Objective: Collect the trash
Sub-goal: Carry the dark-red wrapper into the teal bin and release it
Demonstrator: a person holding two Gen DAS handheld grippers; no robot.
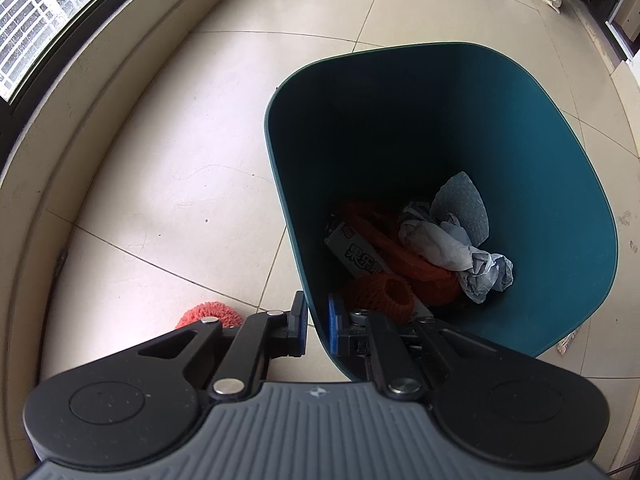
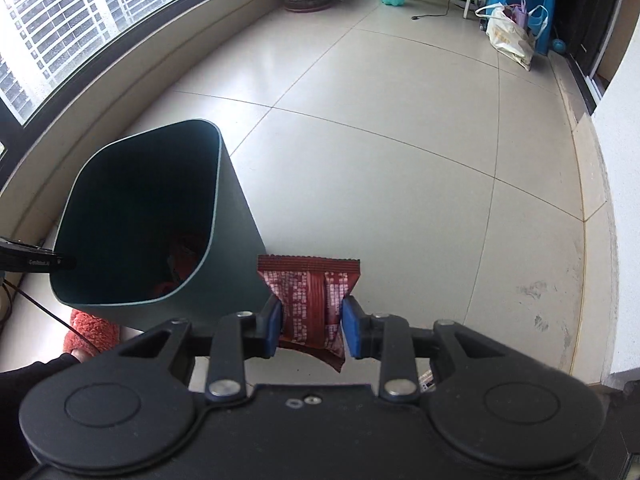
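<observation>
My left gripper (image 1: 318,322) pinches the teal bin's (image 1: 560,184) near rim; inside, crumpled tissue (image 1: 448,240) and a Chinese-lettered carton (image 1: 356,258). My right gripper (image 2: 311,326) clamps a red wrapper (image 2: 310,300), fine print illegible, just right of the bin.

Daylight enters from the window (image 1: 28,20) at the upper left of both views, soft and overcast, bright enough to wash the panes nearly white in the left wrist view. The floor tiles (image 2: 400,168) carry a broad pale sheen with no hard glare. The inside of the teal bin (image 1: 540,160) falls into deep shadow along its left wall, so the trash at the bottom reads dim. In the right wrist view the bin's interior is almost black. Both pictures are sharp at the centre. Fisheye distortion bends the window ledge (image 2: 132,80) and tile lines into curves, strongest toward the edges.
</observation>
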